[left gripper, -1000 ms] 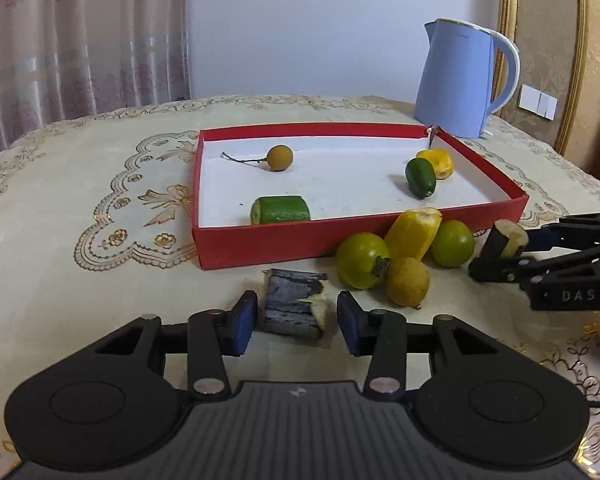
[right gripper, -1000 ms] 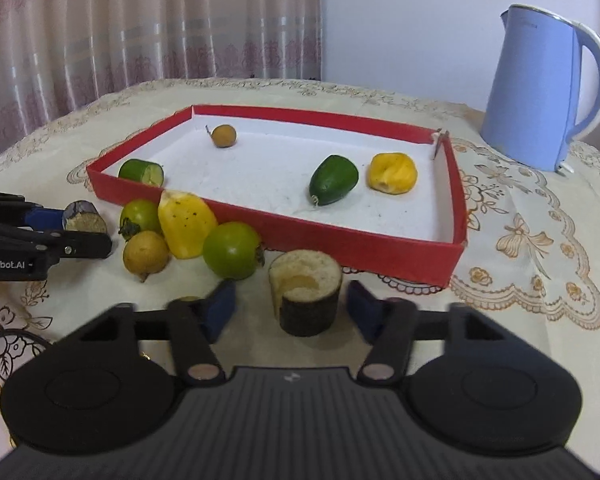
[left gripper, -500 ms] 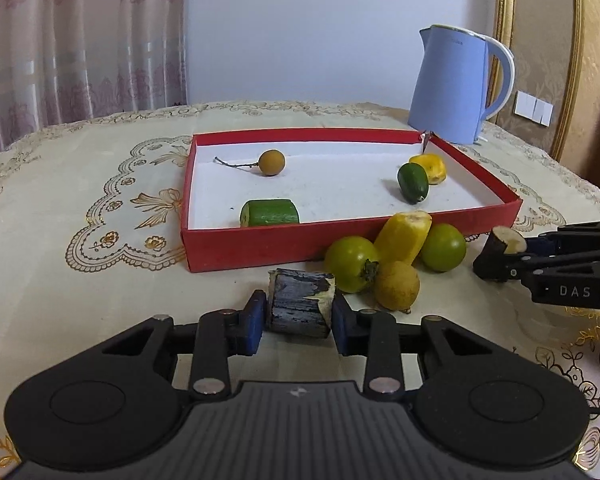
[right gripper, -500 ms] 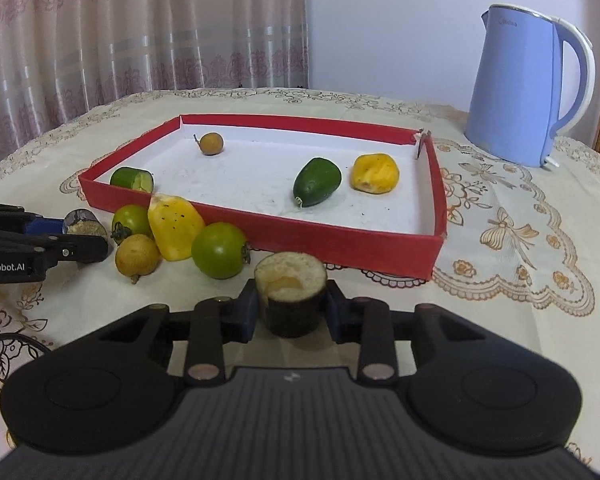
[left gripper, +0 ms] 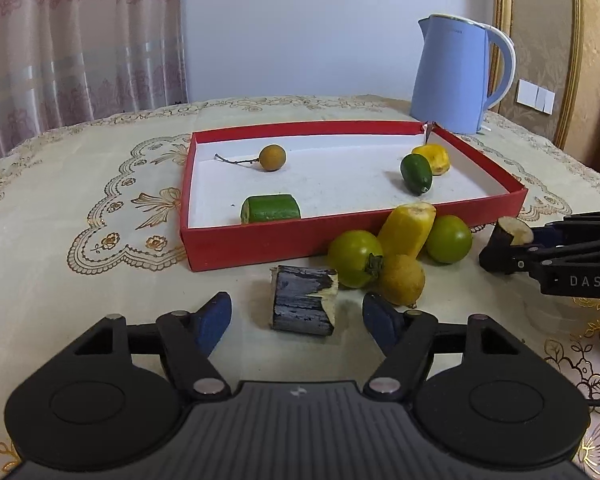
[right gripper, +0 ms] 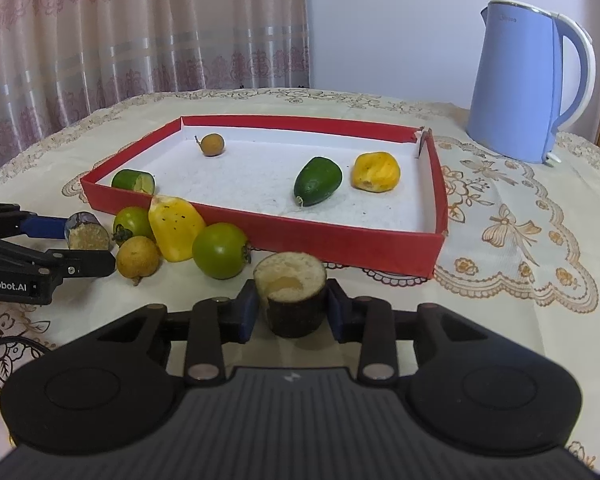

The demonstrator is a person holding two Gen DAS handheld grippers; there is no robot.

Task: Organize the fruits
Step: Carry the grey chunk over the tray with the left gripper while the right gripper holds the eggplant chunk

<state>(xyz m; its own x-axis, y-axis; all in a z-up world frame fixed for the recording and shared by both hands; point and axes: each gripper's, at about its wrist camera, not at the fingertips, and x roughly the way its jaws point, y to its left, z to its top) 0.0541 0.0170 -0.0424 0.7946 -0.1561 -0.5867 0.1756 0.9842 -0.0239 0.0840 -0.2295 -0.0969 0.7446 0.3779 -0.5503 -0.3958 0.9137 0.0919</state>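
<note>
My left gripper [left gripper: 296, 316] is open, its blue pads apart on either side of a dark cut fruit chunk [left gripper: 303, 299] that lies on the tablecloth. My right gripper [right gripper: 291, 312] is shut on a dark round chunk with a pale cut top [right gripper: 292, 292], which also shows in the left wrist view [left gripper: 512, 234]. The red tray [left gripper: 260, 240] holds a small brown fruit [left gripper: 272, 157], a green cut piece [left gripper: 271, 209], a green oval fruit [left gripper: 416, 173] and a yellow piece [left gripper: 434, 159]. Two green round fruits [left gripper: 355, 252], a yellow piece [left gripper: 408, 228] and a yellowish fruit [left gripper: 403, 280] lie before the tray.
A blue kettle [left gripper: 456, 76] stands behind the tray's right corner. The embroidered tablecloth [left gripper: 80, 208] covers the table. A curtain [right gripper: 120, 40] hangs behind. The left gripper also shows at the left edge of the right wrist view [right gripper: 86, 244].
My left gripper closed against the dark chunk, then opened wide again, leaving it on the cloth. My right gripper closed on the round chunk and holds it.
</note>
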